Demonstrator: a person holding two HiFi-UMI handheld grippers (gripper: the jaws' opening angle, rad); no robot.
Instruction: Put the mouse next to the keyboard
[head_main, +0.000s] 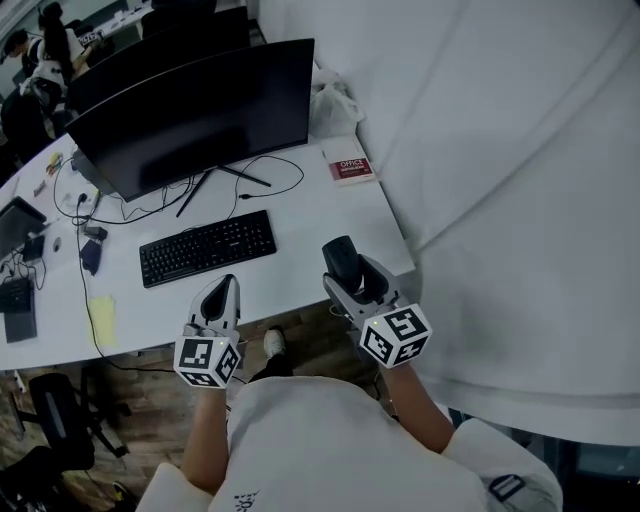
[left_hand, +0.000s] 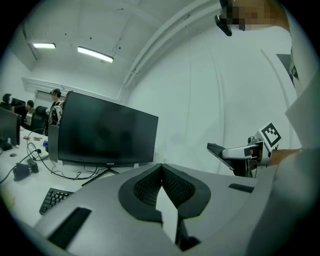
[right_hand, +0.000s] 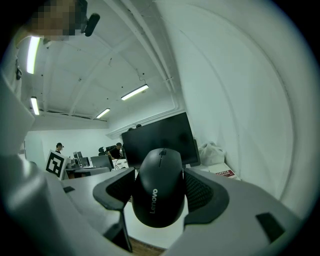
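Note:
A black Lenovo mouse (right_hand: 159, 187) is clamped between the pads of my right gripper (right_hand: 160, 181), held in the air with its front end pointing up. In the head view the mouse (head_main: 341, 258) and right gripper (head_main: 350, 276) hover over the desk's front right corner, to the right of the black keyboard (head_main: 207, 247). My left gripper (head_main: 224, 290) sits just in front of the keyboard, near the desk's front edge. Its jaws (left_hand: 161, 170) meet at the tips with nothing between them. The keyboard's corner (left_hand: 54, 198) shows at lower left in the left gripper view.
A large dark monitor (head_main: 195, 112) stands behind the keyboard, with cables trailing from it. A red book (head_main: 351, 169) and a white bag (head_main: 332, 103) lie at the back right. A white curtain (head_main: 500, 150) hangs right of the white desk (head_main: 300, 215). People sit at far desks (head_main: 40, 50).

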